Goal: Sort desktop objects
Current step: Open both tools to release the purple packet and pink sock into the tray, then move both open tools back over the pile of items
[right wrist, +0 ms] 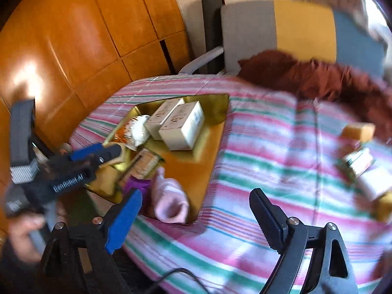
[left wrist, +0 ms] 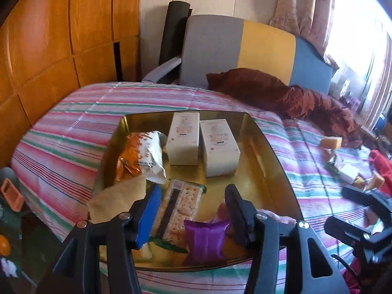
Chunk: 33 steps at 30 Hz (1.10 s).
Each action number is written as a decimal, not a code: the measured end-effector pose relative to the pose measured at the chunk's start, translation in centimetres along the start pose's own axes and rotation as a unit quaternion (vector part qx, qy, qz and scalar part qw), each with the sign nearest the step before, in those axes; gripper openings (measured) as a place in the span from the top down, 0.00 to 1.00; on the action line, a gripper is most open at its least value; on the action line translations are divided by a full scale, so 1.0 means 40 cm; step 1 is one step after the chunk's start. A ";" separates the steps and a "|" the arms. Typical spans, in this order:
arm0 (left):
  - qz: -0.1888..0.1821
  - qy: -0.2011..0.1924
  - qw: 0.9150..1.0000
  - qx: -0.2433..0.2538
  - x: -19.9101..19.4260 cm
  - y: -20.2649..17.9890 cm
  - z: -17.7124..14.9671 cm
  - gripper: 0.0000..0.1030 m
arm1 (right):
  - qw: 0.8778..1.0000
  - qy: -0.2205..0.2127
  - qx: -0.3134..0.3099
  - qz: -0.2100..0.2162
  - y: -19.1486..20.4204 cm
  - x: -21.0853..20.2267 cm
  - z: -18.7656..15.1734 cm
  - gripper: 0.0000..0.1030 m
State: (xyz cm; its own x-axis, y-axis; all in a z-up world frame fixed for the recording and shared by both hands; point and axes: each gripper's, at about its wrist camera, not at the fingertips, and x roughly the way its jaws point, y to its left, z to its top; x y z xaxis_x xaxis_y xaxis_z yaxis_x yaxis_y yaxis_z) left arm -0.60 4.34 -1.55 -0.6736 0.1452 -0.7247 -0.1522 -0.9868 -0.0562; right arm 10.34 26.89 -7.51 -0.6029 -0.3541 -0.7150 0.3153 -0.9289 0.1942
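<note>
The jaws of the left gripper [left wrist: 192, 216] are seen spread and empty, held low over the near end of the gold tray [left wrist: 267, 171], with a cracker packet [left wrist: 181, 205] and a purple sachet [left wrist: 204, 241] lying between and just beyond them; the packet's long axis runs away from the jaws toward the two white boxes [left wrist: 203, 144] at the tray's far end. An orange snack bag [left wrist: 139, 154] is found left of the boxes, and a pink sock [right wrist: 169, 201] at the tray's near right edge. The jaws of the right gripper [right wrist: 196, 216] are likewise released and hold nothing, poised over the striped bedcover [right wrist: 257, 152] right of the tray. The unsorted items [right wrist: 362, 156], among them a yellow block [right wrist: 359, 131], lie well right of the tray, so the right gripper is judged the nearer to them; that view is blurred.
</note>
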 end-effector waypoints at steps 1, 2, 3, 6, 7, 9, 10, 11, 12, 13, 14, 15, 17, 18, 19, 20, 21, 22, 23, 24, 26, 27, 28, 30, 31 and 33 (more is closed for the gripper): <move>0.001 0.002 1.000 0.003 0.001 -0.003 0.001 0.47 | 1.000 -0.008 -0.011 -0.016 0.006 -0.007 -0.002 0.10; -0.001 0.004 1.000 0.006 0.000 -0.007 0.003 0.47 | 0.999 -0.021 -0.022 -0.037 0.010 -0.017 -0.005 0.07; -0.005 0.004 1.000 0.006 -0.003 -0.011 0.005 0.47 | 0.998 -0.030 -0.028 -0.052 0.013 -0.023 -0.004 0.04; -0.010 -0.003 1.000 0.013 -0.016 -0.025 0.009 0.46 | 0.993 -0.055 -0.042 -0.097 0.007 -0.045 -0.008 0.00; -0.010 -0.003 1.000 0.019 -0.018 -0.033 0.011 0.45 | 0.992 -0.051 -0.040 -0.106 -0.002 -0.046 -0.008 0.00; -0.009 -0.006 0.999 0.032 -0.024 -0.050 0.011 0.45 | 0.993 -0.043 -0.021 -0.109 -0.033 -0.048 -0.013 0.00; -0.012 -0.006 0.999 0.037 -0.026 -0.057 0.012 0.45 | 0.993 -0.042 -0.012 -0.105 -0.045 -0.055 -0.018 0.00; -0.016 -0.005 0.999 0.043 -0.027 -0.066 0.012 0.45 | 0.994 -0.040 0.004 -0.099 -0.066 -0.060 -0.022 0.00; -0.018 -0.003 0.999 0.046 -0.027 -0.072 0.012 0.45 | 0.995 -0.039 0.013 -0.094 -0.078 -0.065 -0.028 0.01; -0.021 -0.002 0.999 0.049 -0.027 -0.078 0.013 0.45 | 0.995 -0.037 0.024 -0.087 -0.093 -0.072 -0.034 0.01; -0.026 -0.001 0.998 0.053 -0.027 -0.085 0.012 0.45 | 0.996 -0.035 0.037 -0.077 -0.112 -0.078 -0.040 0.05; -0.028 0.000 0.998 0.056 -0.028 -0.093 0.013 0.45 | 0.996 -0.033 0.046 -0.075 -0.125 -0.082 -0.044 0.07; -0.034 -0.001 0.997 0.064 -0.031 -0.109 0.014 0.45 | 0.994 -0.029 0.065 -0.077 -0.151 -0.093 -0.055 0.09; -0.037 -0.002 0.997 0.067 -0.033 -0.116 0.015 0.45 | 0.993 -0.030 0.077 -0.080 -0.172 -0.106 -0.063 0.09; -0.040 -0.004 0.997 0.070 -0.035 -0.122 0.017 0.45 | 0.993 -0.031 0.085 -0.081 -0.185 -0.114 -0.067 0.09; -0.045 -0.005 0.996 0.073 -0.038 -0.131 0.018 0.45 | 0.992 -0.031 0.097 -0.080 -0.203 -0.125 -0.073 0.09; -0.051 -0.006 0.996 0.075 -0.040 -0.138 0.020 0.45 | 0.990 -0.029 0.112 -0.077 -0.224 -0.136 -0.079 0.09; -0.058 -0.006 0.995 0.079 -0.041 -0.147 0.022 0.45 | 0.989 -0.025 0.130 -0.072 -0.248 -0.147 -0.086 0.09; -0.065 -0.005 0.994 0.084 -0.040 -0.159 0.025 0.45 | 0.986 -0.022 0.145 -0.073 -0.271 -0.159 -0.092 0.09; -0.069 -0.005 0.994 0.087 -0.040 -0.167 0.026 0.45 | 0.985 -0.022 0.156 -0.078 -0.290 -0.170 -0.097 0.09; -0.080 -0.003 0.993 0.091 -0.040 -0.184 0.028 0.45 | 0.980 -0.022 0.174 -0.093 -0.329 -0.198 -0.109 0.08; -0.088 -0.001 0.992 0.094 -0.039 -0.193 0.029 0.45 | 0.977 -0.022 0.185 -0.103 -0.351 -0.213 -0.115 0.08; -0.096 0.001 0.991 0.096 -0.039 -0.202 0.029 0.45 | 0.974 -0.022 0.194 -0.111 -0.371 -0.228 -0.120 0.08; -0.108 0.005 0.989 0.104 -0.037 -0.223 0.028 0.45 | 0.966 -0.024 0.219 -0.133 -0.420 -0.264 -0.133 0.06; -0.113 0.005 0.988 0.109 -0.037 -0.232 0.026 0.45 | 0.960 -0.026 0.234 -0.148 -0.447 -0.285 -0.140 0.04; -0.121 0.008 0.986 0.118 -0.035 -0.253 0.023 0.45 | 0.945 -0.033 0.273 -0.176 -0.508 -0.331 -0.158 0.04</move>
State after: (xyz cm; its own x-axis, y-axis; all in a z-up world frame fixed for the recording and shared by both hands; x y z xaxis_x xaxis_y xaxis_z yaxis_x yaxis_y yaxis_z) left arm 1.22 14.19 0.67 -0.5856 0.3715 -0.7205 -0.4726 -0.8786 -0.0689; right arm 16.57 51.13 -6.23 -0.6495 -0.0014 -0.7604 -0.3276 -0.9019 0.2814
